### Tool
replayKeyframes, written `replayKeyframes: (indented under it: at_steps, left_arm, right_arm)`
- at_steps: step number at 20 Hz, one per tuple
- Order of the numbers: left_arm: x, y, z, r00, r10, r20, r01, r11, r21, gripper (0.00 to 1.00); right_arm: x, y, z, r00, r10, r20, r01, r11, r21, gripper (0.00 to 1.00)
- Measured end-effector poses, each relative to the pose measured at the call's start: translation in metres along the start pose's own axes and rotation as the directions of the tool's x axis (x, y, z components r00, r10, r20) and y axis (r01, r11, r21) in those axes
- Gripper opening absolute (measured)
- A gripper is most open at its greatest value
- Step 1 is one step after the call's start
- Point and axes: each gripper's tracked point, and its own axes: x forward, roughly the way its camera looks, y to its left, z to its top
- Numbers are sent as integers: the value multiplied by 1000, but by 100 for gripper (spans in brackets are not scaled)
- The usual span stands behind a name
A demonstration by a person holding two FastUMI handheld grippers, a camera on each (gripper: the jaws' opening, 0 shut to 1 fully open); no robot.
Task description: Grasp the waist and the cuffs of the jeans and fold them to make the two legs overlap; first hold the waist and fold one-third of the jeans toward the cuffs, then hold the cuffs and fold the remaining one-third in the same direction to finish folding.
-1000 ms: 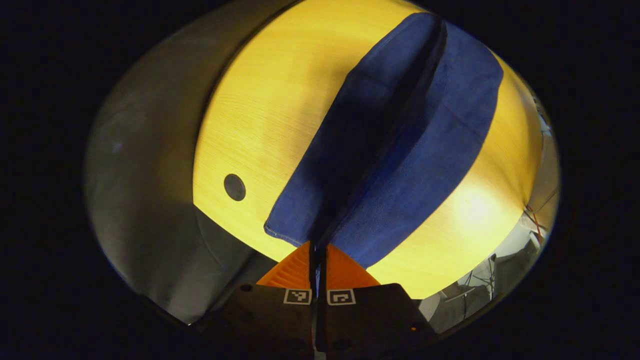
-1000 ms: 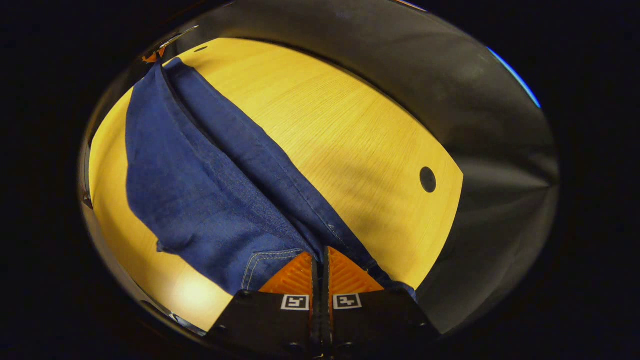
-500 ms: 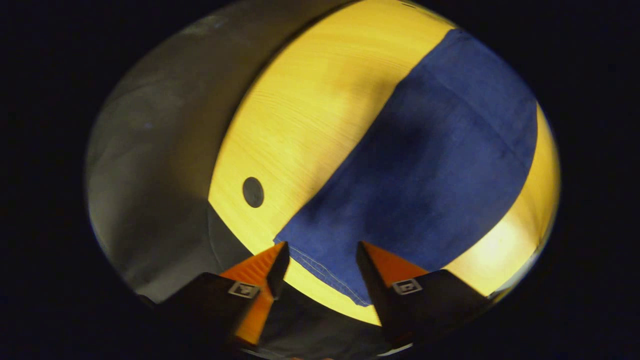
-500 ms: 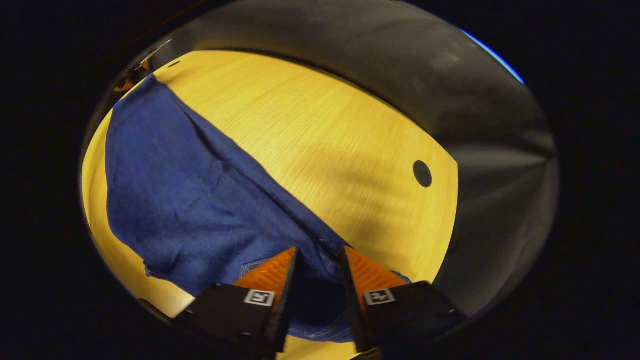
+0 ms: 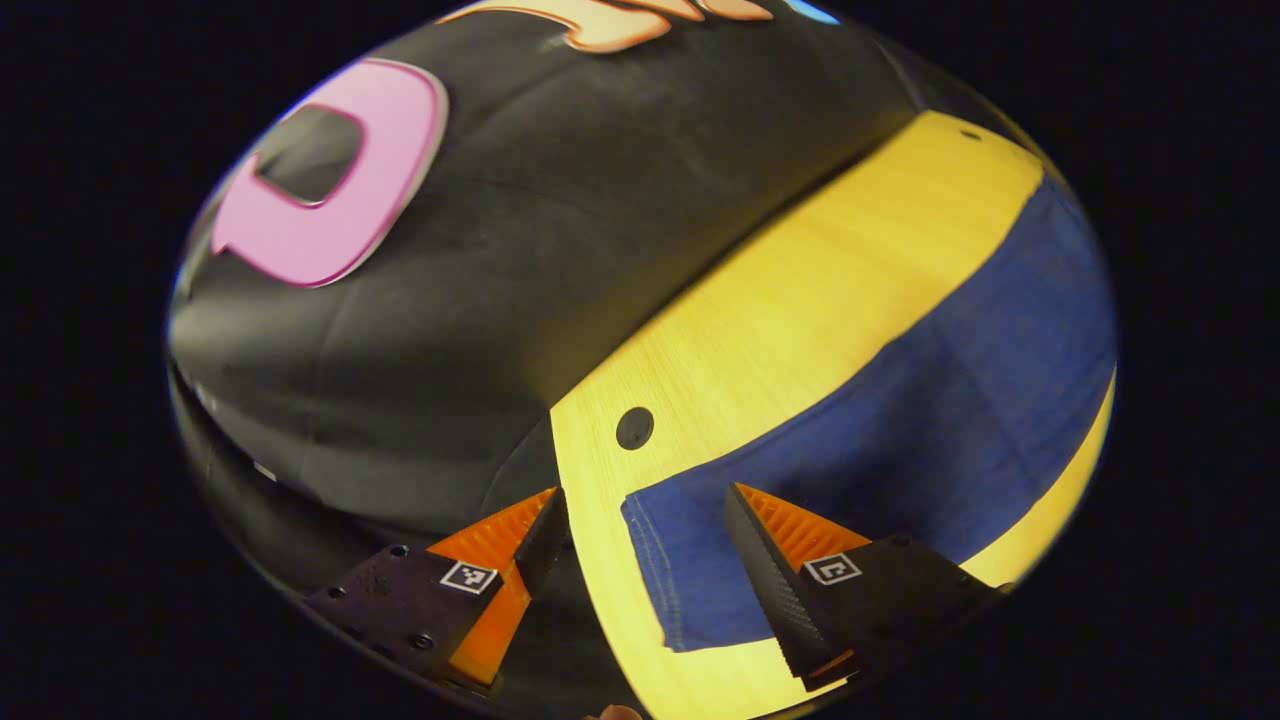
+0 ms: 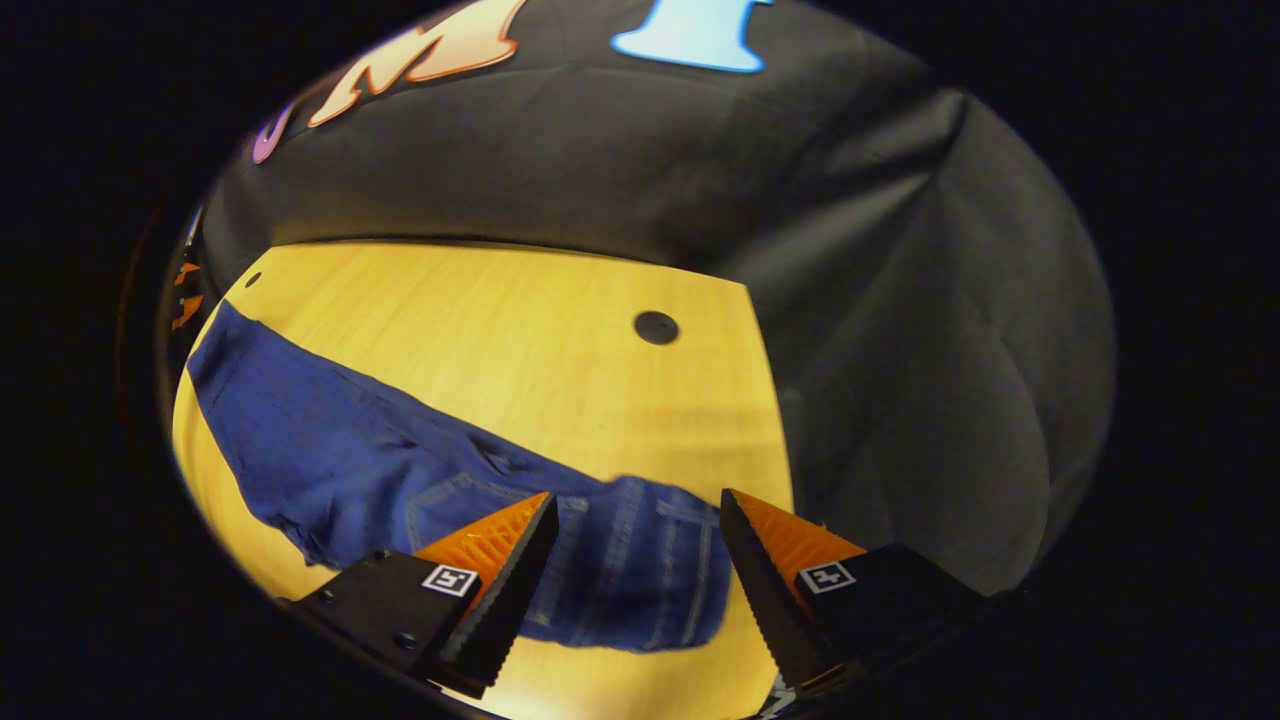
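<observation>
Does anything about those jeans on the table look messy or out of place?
Nothing much stands out. The dark blue denim jeans lie flat on the yellow wooden table, legs overlapped, with slight wrinkles near the waist. Both the left gripper and the right gripper hover above with jaws open.

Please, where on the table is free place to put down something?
Free: the table strip between the jeans and the back wall, around the round hole; also a narrow strip at the near edge. Crowded: the middle, under the jeans.
</observation>
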Motion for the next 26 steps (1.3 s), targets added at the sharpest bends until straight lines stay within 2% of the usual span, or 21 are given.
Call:
replayKeyframes:
  at_steps: [3,9,13,18,20,23,26]
  left_arm:
    - [-50,-15,6,998,19,61,-12,993,-114,95]
    - [-123,-27,8,989,95,114,-55,947,-318,95]
    - [-162,-37,9,978,170,121,-117,927,-356,96]
    - [-231,-56,42,958,231,172,-120,863,-490,95]
    - [-246,-58,54,946,265,189,-145,863,-484,95]
    - [-258,-69,64,946,259,197,-136,863,-486,95]
    - [-267,-82,68,951,247,185,-111,833,-542,95]
  right_arm:
    - [-2,-20,-36,1000,-4,-27,4,1000,12,100]
    - [0,-14,-68,997,65,-29,-61,992,109,100]
    - [12,-6,-81,992,120,-48,-111,982,150,100]
    - [15,-1,-86,982,181,-62,-169,972,164,99]
    - [18,0,-89,978,198,-62,-186,968,170,96]
    - [22,3,-94,973,222,-66,-205,959,198,96]
    - [22,6,-94,970,239,-51,-224,952,206,94]
